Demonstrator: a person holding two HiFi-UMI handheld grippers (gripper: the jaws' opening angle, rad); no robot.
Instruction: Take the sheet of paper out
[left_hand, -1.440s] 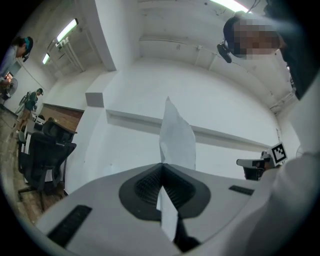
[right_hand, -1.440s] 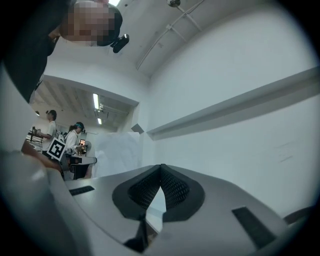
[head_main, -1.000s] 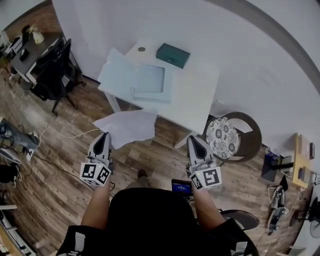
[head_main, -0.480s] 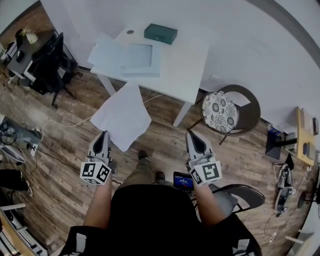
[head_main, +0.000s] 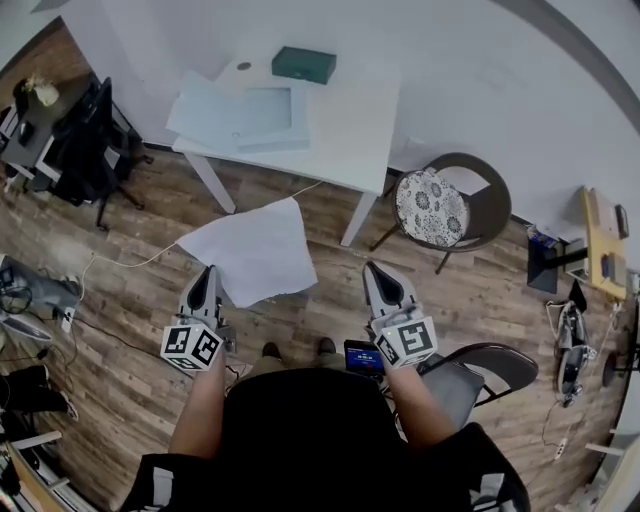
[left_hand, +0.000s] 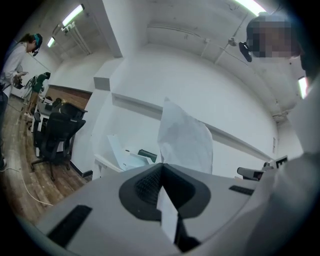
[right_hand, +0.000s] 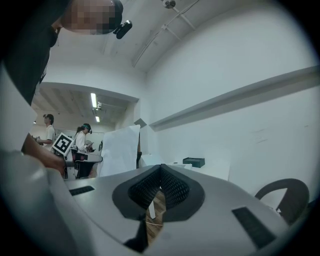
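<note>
A white sheet of paper (head_main: 252, 256) hangs free over the wood floor, well short of the white table (head_main: 345, 150). My left gripper (head_main: 206, 274) is shut on the sheet's near corner. In the left gripper view the sheet (left_hand: 186, 141) stands up out of the closed jaws of the left gripper (left_hand: 161, 169). My right gripper (head_main: 374, 270) is level beside it, shut, with nothing in it. In the right gripper view the right gripper (right_hand: 160, 169) has its pads meeting at the tip, and the sheet (right_hand: 120, 150) shows off to the left.
On the table lie a light-blue folder (head_main: 240, 115) and a dark green box (head_main: 304, 64). A chair with a floral cushion (head_main: 432, 207) stands right of the table and a black office chair (head_main: 85, 150) left. A folding chair (head_main: 490, 365) is close by my right arm. Cables cross the floor at the left.
Both grippers have drawn back from the table, which now sits farther up in the head view. The sheet has come along in the left gripper and swung, now spreading wider.
</note>
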